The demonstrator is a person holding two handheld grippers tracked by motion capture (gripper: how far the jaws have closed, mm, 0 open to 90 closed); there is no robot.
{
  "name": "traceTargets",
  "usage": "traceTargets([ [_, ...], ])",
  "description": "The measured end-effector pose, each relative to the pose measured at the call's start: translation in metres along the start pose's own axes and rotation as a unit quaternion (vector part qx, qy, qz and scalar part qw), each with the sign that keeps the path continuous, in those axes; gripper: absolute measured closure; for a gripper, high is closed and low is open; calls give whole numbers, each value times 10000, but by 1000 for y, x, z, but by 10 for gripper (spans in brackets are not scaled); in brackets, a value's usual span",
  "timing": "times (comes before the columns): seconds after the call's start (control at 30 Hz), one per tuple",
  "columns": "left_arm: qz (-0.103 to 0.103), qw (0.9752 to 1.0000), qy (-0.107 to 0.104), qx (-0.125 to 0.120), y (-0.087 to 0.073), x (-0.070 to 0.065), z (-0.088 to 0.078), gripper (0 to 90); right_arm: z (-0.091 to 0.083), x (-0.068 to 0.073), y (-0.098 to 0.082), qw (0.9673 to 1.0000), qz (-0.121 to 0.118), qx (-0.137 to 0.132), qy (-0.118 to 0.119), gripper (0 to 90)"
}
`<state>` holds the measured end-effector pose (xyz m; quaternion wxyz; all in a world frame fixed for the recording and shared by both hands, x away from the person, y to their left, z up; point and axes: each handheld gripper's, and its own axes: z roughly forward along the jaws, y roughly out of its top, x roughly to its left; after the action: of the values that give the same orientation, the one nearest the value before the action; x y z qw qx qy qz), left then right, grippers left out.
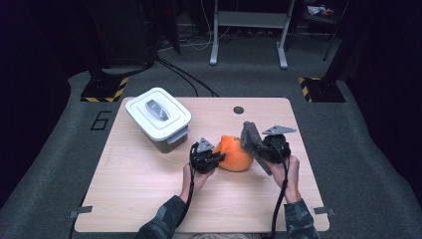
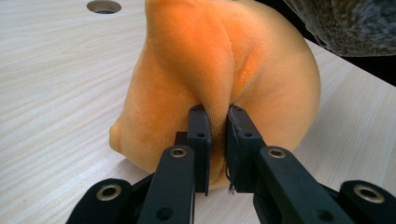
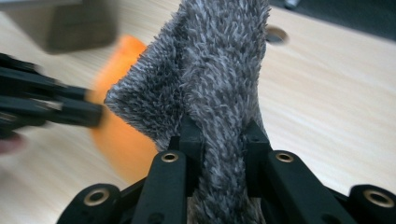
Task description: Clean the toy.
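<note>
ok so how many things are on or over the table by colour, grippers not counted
orange: 1, the orange plush piece, pinched by the left gripper
grey: 1, the grey fuzzy cloth, held up by the right gripper
white: 1, the lidded white box
total: 3

Camouflage sleeves (image 1: 164, 219), black brass-riveted jaws

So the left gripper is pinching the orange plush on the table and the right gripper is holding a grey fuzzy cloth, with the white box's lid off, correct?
Not quite: the white box has its lid on, as the high view shows. The rest holds: the left gripper pinches the orange plush, and the right gripper holds the grey fuzzy cloth.
</note>
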<state>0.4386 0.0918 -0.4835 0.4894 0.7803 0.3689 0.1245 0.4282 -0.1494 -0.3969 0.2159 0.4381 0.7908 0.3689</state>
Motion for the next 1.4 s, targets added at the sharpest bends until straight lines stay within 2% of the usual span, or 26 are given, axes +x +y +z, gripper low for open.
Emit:
traceTargets([
  [0.1, 54, 10000, 24, 25, 0, -2, 0, 812, 10, 18, 13, 9996, -249, 42, 130, 756],
  [0.17, 30, 10000, 24, 20, 0, -3, 0, 812, 21, 30, 17, 9993, -304, 106, 167, 758],
  [0.27, 4, 10000, 10, 35, -2, 0, 0, 812, 35, 43, 15, 9974, -678, 236, 14, 761],
  [0.3, 18, 10000, 8, 25, -2, 1, 0, 812, 37, 46, 13, 9974, -672, 254, -54, 762],
  [0.33, 16, 10000, 9, 26, -2, 1, 0, 812, 37, 44, 13, 9973, -700, 204, -19, 762],
  [0.43, 69, 10000, 23, 32, -1, -1, 0, 812, 35, 36, 10, 9989, -436, 169, 81, 761],
  [0.53, 83, 10000, 28, 31, 0, -1, 1, 812, 33, 28, 7, 9992, -329, 175, 126, 759],
  [0.73, 126, 9999, 28, 76, 1, 0, 1, 812, 30, 16, 1, 9996, -150, 245, 58, 755],
  [0.87, 106, 9999, 10, 75, 1, 0, 1, 811, 28, 7, -4, 9995, -151, 266, -20, 754],
  [1.1, 93, 9999, -14, 71, 1, 1, 1, 811, 30, -8, -21, 9991, 111, 387, -117, 754],
  [1.33, 84, 9999, 8, 65, 1, 0, 1, 811, 38, -23, -39, 9977, 348, 557, -182, 754],
  [1.4, 76, 9999, -20, 76, 1, 1, 1, 811, 42, -26, -45, 9969, 387, 634, -263, 754],
])
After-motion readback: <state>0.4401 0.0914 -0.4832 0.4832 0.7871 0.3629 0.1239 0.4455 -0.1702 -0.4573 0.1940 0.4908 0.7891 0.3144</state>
